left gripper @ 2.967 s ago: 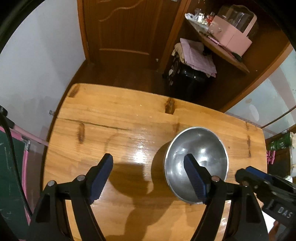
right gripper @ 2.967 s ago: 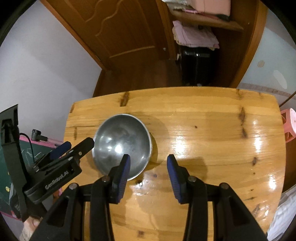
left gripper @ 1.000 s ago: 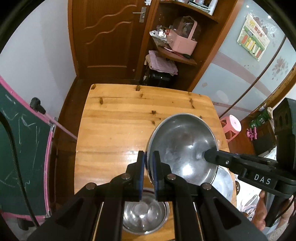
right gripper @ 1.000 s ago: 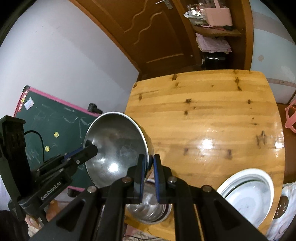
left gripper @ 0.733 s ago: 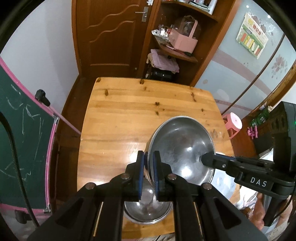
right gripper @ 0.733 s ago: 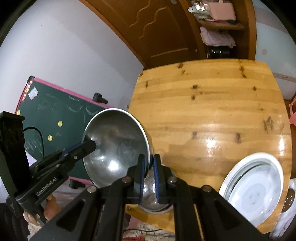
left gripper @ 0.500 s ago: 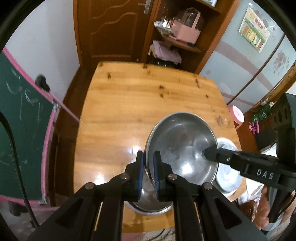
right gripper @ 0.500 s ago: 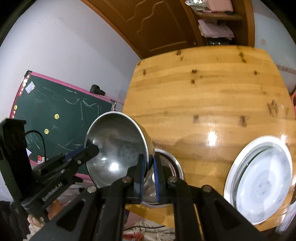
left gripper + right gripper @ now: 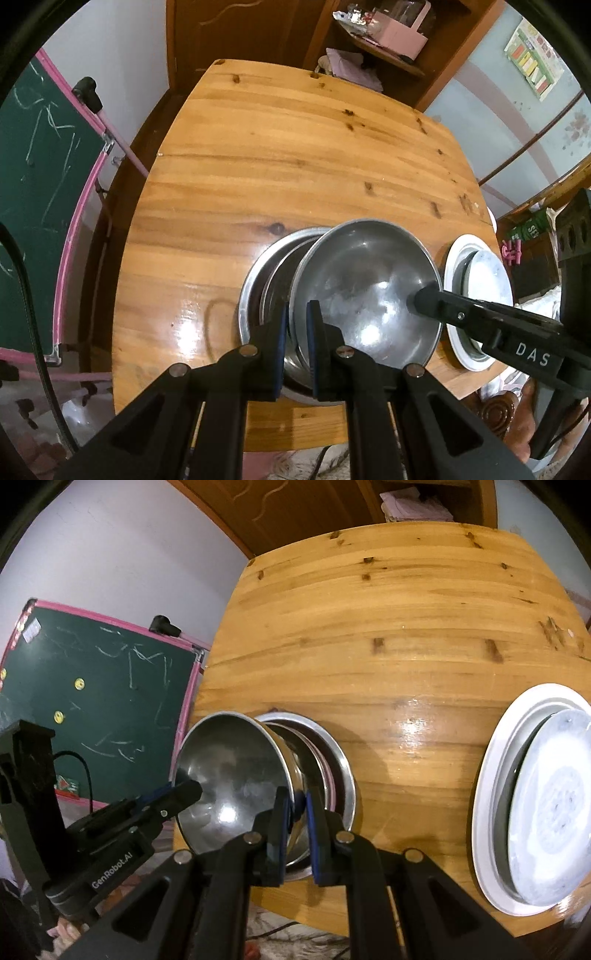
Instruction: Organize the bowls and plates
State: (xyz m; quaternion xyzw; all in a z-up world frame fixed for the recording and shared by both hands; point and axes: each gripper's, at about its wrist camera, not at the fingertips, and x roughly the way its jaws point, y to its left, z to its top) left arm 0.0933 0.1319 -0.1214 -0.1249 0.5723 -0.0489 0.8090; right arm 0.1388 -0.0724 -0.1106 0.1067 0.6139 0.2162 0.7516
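Both grippers pinch the rim of one steel bowl (image 9: 365,291) (image 9: 229,771), which is tilted and held low over a stack of steel bowls (image 9: 258,284) (image 9: 332,760) near the table's front edge. My left gripper (image 9: 297,314) is shut on the bowl's left rim, my right gripper (image 9: 297,805) on its right rim. Its underside partly covers the stack; whether it touches the stack I cannot tell. White plates (image 9: 480,280) (image 9: 532,790) are stacked to the right.
The wooden table (image 9: 295,155) (image 9: 388,627) stretches bare beyond the dishes. A green chalkboard with a pink frame (image 9: 40,177) (image 9: 92,701) stands at its left. A door and shelves (image 9: 384,33) lie behind. A person's hand (image 9: 524,435) shows at lower right.
Both grippers have come down and toward the front edge with the bowl held between them. The bowl now hangs close over the steel stack, which looks much larger.
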